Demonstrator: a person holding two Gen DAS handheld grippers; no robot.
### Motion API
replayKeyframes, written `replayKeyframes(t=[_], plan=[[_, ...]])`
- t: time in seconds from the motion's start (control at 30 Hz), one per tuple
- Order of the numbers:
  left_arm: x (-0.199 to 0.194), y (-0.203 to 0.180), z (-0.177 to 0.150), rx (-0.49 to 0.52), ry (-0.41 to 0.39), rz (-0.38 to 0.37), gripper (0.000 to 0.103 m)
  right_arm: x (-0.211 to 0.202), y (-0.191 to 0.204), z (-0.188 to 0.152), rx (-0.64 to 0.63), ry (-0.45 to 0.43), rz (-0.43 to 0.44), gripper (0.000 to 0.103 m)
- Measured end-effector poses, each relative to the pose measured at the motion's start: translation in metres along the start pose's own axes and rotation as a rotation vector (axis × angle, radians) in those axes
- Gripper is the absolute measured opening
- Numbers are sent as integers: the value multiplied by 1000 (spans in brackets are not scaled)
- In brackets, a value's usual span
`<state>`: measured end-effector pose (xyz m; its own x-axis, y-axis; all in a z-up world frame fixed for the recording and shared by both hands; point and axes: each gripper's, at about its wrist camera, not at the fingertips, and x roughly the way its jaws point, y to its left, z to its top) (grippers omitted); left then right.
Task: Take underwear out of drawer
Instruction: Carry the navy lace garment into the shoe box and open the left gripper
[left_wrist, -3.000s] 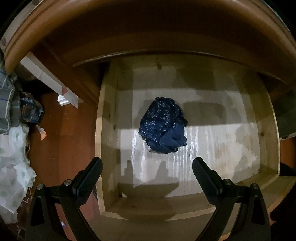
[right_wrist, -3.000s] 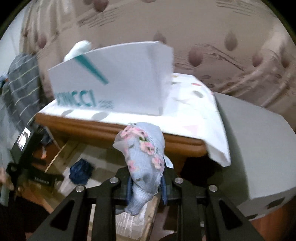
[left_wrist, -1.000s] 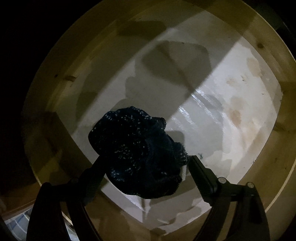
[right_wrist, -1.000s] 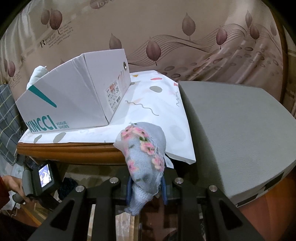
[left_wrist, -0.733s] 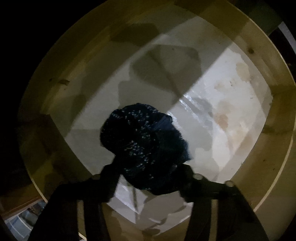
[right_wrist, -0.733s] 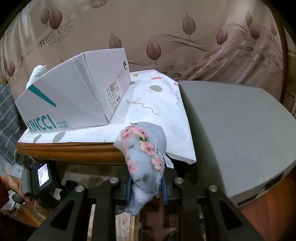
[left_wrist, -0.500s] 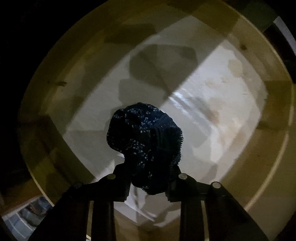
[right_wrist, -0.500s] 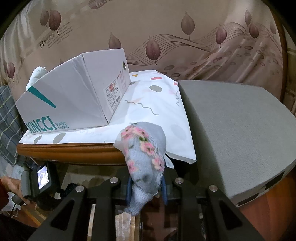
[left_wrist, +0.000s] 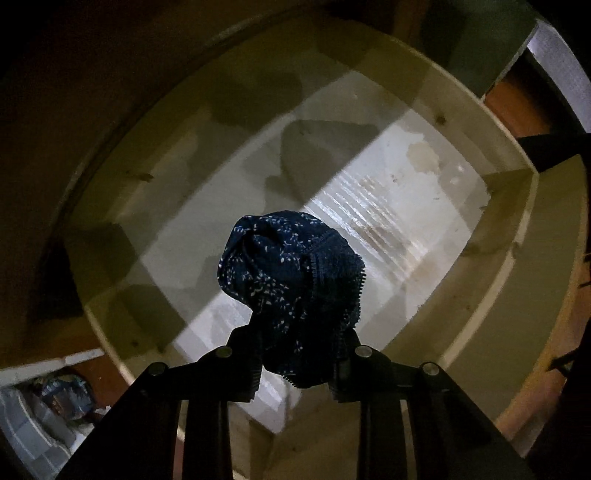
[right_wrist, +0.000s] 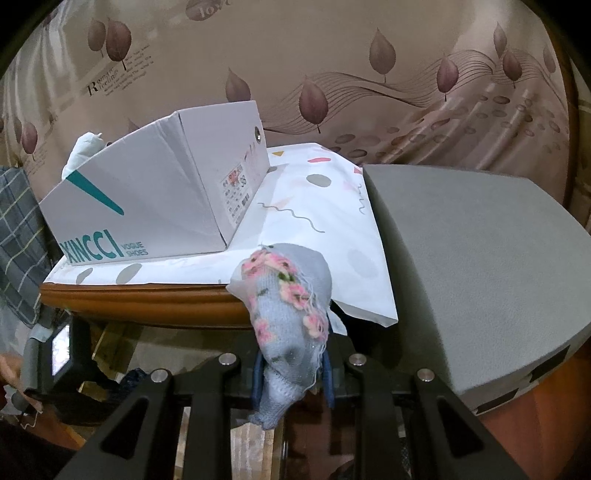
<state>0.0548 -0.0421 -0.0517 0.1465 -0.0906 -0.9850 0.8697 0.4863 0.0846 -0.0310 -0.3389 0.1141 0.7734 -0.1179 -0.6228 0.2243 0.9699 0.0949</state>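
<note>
Two grippers loaded: left gripper (left_wrist: 293, 363) fingers pinch dark blue underwear (left_wrist: 291, 291) above the drawer (left_wrist: 509, 266) floor; right gripper (right_wrist: 291, 376) fingers pinch grey floral underwear (right_wrist: 288, 317) by the surface (right_wrist: 140, 301).

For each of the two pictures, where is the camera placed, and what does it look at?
Left wrist view: on the left tongs, looking down into the drawer; they grip the navy underwear.
Right wrist view: on the right tongs, facing the shoe box; they grip grey floral underwear.
Shared: the left tongs' handle shows lower left in the right view.
</note>
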Motion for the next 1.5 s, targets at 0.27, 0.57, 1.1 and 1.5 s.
replayKeyframes(t=[0.27, 0.57, 1.1, 1.5], plan=[[-54, 3, -17, -70, -108, 5, 25, -3, 8, -2, -26, -3, 15, 24], [-113, -1, -30, -249, -270, 65, 25, -3, 13, -3, -44, 2, 33, 24], [-280, 4, -4, -507, -527, 113, 25, -2, 23, -4, -78, 16, 63, 24], [-361, 45, 79, -561, -629, 137, 25, -6, 27, -3, -91, -4, 72, 24]])
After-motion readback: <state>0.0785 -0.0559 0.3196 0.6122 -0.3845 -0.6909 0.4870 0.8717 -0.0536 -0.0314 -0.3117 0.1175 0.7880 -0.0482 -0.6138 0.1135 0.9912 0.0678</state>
